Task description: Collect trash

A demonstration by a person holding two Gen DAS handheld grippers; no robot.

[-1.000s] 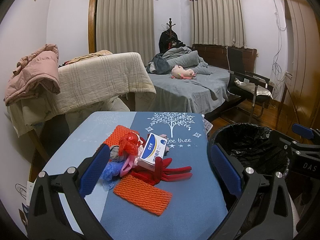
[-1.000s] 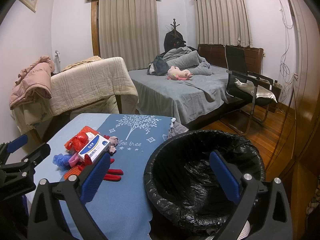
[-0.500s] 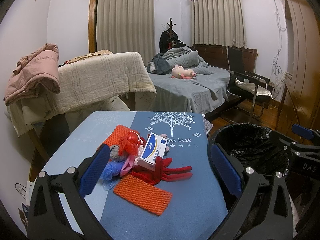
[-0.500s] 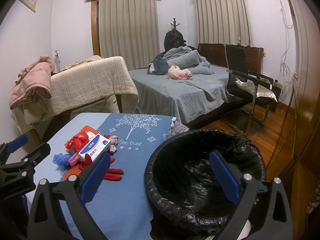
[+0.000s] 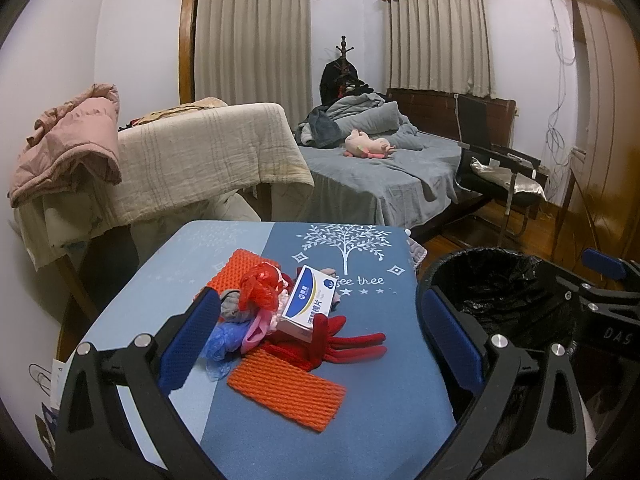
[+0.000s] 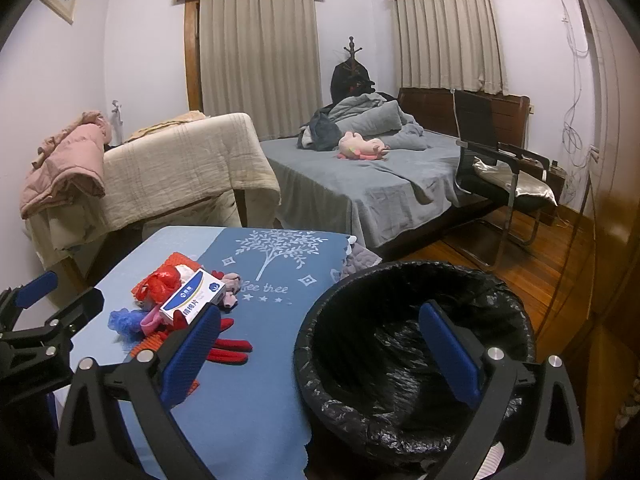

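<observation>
Your left gripper (image 5: 320, 344) hovered above the near edge of the surface (image 5: 360, 408), jaws wide apart w/ nothing between them. The trash pile lay just beyond its blue pads. On top was a white-blue carton (image 5: 310, 303), tilted, leaning on the heap. To its left sat a crumpled red plastic bag (image 5: 259, 286), and under that some pink and grey bits which I could not identify. A blue crumpled wrapper (image 5: 219, 340) lay at the left side, near the left pad. A red glove (image 5: 340, 343) stretched its fingers to the right, touching the carton's lower end. One orange foam net (image 5: 286, 390) lay flat in front of the pile, closest to you; a second orange net (image 5: 234, 270) showed behind the red bag.

Your right gripper (image 6: 320, 350) was held over the gap between surface and trash bin (image 6: 404, 408), jaws also wide, holding nothing. The bin, lined w/ a black bag, stood just beside the right edge of the surface, approx. under the right pad.

In the right wrist view the carton (image 6: 192, 298) and glove (image 6: 226, 350) were left of the bin, apart from it. Behind were a bed (image 5: 380, 184) w/ a pink plush toy (image 5: 366, 144) and a chair (image 6: 492, 176).
</observation>
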